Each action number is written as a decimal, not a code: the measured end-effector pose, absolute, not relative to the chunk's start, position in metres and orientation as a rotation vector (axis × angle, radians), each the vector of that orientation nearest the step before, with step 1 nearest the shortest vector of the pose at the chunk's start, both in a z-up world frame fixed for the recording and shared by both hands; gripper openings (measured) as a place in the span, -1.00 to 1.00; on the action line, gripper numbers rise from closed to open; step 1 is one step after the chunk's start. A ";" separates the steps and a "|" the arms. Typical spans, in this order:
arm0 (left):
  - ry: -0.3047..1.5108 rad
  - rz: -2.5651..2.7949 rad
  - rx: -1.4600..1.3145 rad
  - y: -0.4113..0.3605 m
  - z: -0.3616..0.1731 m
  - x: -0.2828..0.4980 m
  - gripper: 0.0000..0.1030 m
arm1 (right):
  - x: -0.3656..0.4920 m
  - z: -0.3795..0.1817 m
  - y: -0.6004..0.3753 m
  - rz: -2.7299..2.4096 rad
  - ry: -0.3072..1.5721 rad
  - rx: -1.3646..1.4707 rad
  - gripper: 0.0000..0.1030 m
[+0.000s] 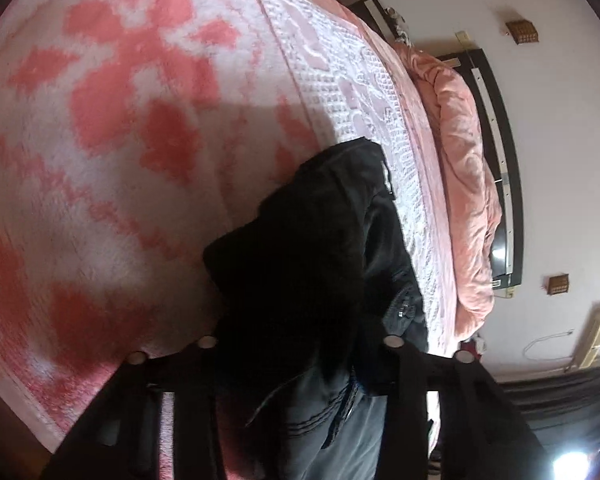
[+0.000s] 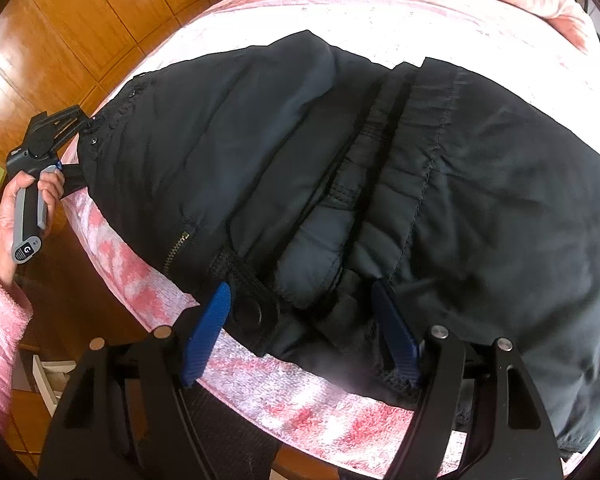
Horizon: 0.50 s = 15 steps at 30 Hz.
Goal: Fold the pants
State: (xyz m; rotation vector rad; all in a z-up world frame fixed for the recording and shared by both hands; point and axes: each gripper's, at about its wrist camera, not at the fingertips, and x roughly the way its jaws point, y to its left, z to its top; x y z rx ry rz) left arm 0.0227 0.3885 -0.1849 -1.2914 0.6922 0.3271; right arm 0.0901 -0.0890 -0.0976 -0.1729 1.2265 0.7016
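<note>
Dark navy pants (image 2: 380,168) lie spread on a pink and white blanket (image 2: 300,412) on a bed. My right gripper (image 2: 300,332) is open, its blue pads (image 2: 206,332) standing either side of the pants' near edge with a snap tab. My left gripper (image 2: 76,152) shows in the right wrist view at the pants' left end, gripping the cloth. In the left wrist view the pants (image 1: 308,280) bunch up between my left gripper's (image 1: 296,360) fingers and hide the tips.
A pink quilt (image 1: 460,184) lies rolled along the dark headboard (image 1: 508,168). Wooden wardrobe doors (image 2: 68,40) stand beyond the bed's left side. A hand in a pink sleeve (image 2: 0,320) holds the left tool.
</note>
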 end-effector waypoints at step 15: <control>0.554 0.273 -1.163 0.359 -0.132 0.014 -0.46 | 0.101 -0.080 -0.128 0.765 1.204 0.090 0.43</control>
